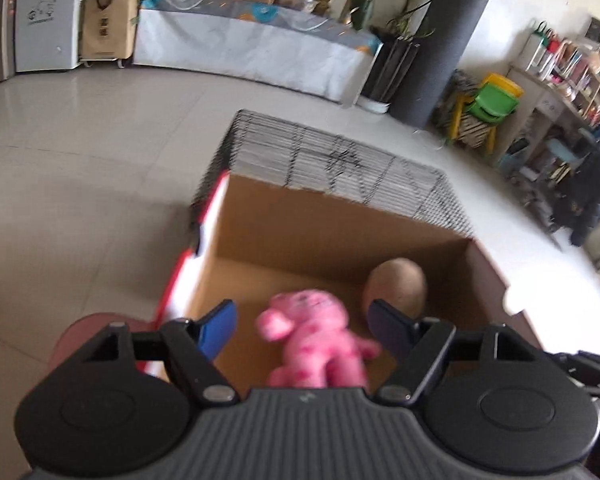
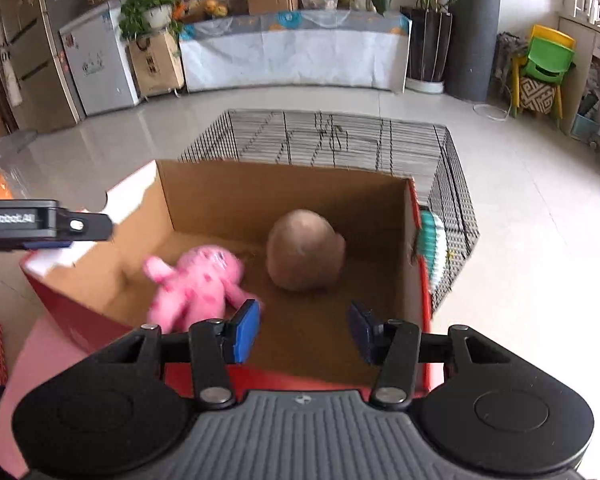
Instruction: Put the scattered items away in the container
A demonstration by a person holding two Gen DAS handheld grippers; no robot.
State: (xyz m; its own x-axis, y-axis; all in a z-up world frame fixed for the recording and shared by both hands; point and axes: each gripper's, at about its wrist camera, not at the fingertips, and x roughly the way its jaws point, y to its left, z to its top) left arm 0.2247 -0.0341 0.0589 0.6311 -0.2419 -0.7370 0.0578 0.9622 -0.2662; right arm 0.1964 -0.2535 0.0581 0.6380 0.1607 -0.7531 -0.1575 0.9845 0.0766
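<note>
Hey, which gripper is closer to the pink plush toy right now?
Left. The left gripper hangs open directly above the pink plush toy in the cardboard box. The right gripper, also open, sits off to the toy's side.

The left gripper (image 1: 302, 326) is seen from its own wrist camera as a black plastic body with a grey ribbed plate at the centre. 2 round black discs are set at either side, each marked by a faint raised circle. 2 angled black link arms are pinned with silver screws, and 2 blue pads (image 1: 219, 330) are carried on the fingers. The right gripper (image 2: 304, 330) is built the same way: grey ribbed centre, black discs, silver screw heads, blue pads (image 2: 246, 330). In the right wrist view, the left gripper's side is shown as a black block with white lettering, too blurred to be read fully.
</note>
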